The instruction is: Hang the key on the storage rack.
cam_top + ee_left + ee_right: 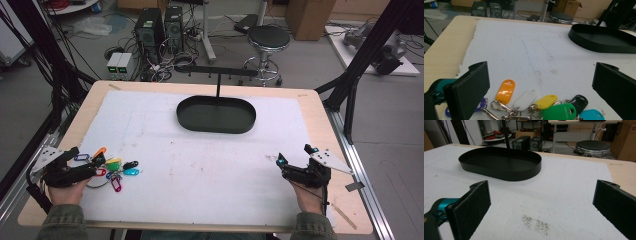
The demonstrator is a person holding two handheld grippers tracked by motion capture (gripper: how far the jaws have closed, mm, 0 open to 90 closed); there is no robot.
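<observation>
A bunch of coloured key tags (114, 170) on metal rings lies on the white mat at the front left. My left gripper (90, 161) stands open right at the bunch, nothing between its jaws. In the left gripper view the orange tag (505, 91), white tag (525, 100), yellow tag (546, 101), green tag (559, 112) and black tag (579, 102) lie just below the open left gripper (541, 72). A black oval tray (216, 131) sits at the back centre, with a post and hooked bar (220, 73) rising from it. My right gripper (294, 155) is open over bare mat at the front right.
The white mat (200, 165) covers most of the wooden table. In the right gripper view the tray (506, 173) lies ahead to the left, beyond the right gripper (541, 192), and a dark speckled stain (536, 223) marks the mat. A stool (269, 40) and computers stand behind the table.
</observation>
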